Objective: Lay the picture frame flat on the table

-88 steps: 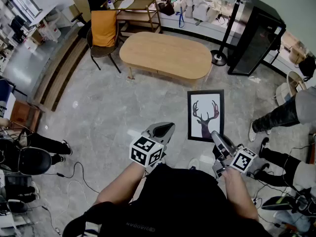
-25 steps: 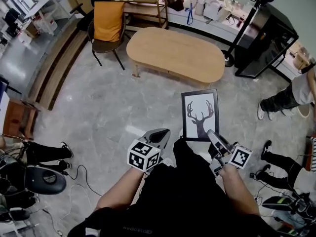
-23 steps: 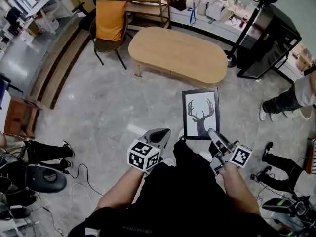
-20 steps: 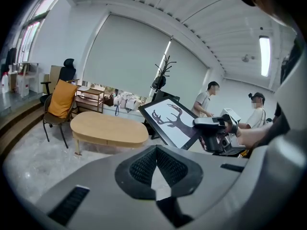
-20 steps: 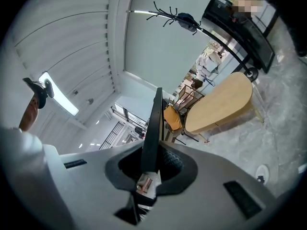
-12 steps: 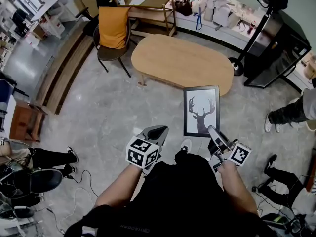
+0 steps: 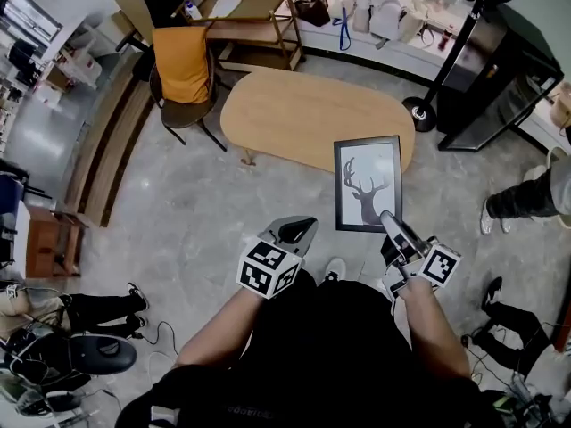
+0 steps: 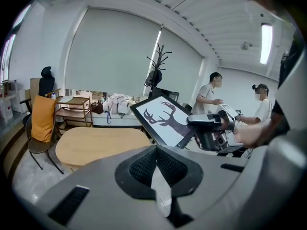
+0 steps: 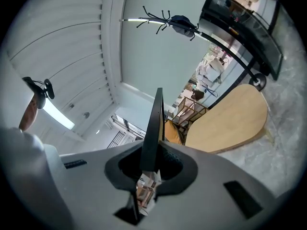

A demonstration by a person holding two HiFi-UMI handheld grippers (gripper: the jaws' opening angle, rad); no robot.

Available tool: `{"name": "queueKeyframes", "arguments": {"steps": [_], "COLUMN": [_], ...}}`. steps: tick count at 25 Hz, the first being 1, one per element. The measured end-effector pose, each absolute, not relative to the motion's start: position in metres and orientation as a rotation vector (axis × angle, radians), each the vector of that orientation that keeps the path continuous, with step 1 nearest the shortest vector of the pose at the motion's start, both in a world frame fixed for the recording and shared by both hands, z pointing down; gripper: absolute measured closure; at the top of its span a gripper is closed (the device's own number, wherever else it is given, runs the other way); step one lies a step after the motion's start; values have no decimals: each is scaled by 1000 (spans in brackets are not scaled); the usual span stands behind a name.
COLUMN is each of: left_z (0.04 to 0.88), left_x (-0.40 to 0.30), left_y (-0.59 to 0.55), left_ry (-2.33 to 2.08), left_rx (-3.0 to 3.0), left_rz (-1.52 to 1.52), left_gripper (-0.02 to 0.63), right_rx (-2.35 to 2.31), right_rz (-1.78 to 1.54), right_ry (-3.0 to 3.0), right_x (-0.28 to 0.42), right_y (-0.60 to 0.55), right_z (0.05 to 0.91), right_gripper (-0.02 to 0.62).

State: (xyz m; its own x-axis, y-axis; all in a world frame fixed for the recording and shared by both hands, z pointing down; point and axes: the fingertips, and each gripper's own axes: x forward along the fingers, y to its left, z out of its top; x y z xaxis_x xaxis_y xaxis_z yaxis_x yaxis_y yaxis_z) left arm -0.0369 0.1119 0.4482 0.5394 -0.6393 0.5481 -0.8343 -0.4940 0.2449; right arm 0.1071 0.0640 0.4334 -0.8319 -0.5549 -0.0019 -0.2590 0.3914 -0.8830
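Note:
The picture frame (image 7: 368,184) is black-edged with a dark antlered-deer print on white. It hangs in the air, its top edge over the right end of the oval wooden table (image 7: 303,119). My right gripper (image 7: 390,222) is shut on its lower right edge. In the right gripper view the frame (image 9: 154,121) runs edge-on out from between the jaws, with the table (image 9: 230,121) beyond it. My left gripper (image 7: 297,231) floats to the frame's left, shut and holding nothing. From the left gripper view the tilted frame (image 8: 160,119) shows above the table (image 8: 100,143).
A chair draped in orange cloth (image 7: 183,69) and a wooden trolley (image 7: 250,20) stand beyond the table. A coat stand's base (image 7: 417,112) and a black cabinet (image 7: 495,69) are at its right end. A bystander's legs (image 7: 526,194) are at the right, and cables (image 7: 152,333) lie at the left.
I have walked closer to the table with the frame still held in the right gripper; its top now overlaps the table's right end. The left gripper keeps its place beside it.

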Motion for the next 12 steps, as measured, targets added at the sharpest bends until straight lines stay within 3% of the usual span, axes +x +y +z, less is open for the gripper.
{"name": "queueKeyframes", "arguments": {"steps": [12], "left_z": [472], "left_x": [-42], "left_y": [22], "left_ry": [-1059], "left_rx": [2324], "left_rz": [592], "left_gripper": [606], "right_rx": [-826], "right_rz": [-1422], "right_ry": [2284], "right_x": [104], "right_y": [-15], "right_z": [449], "right_gripper": [565]}}
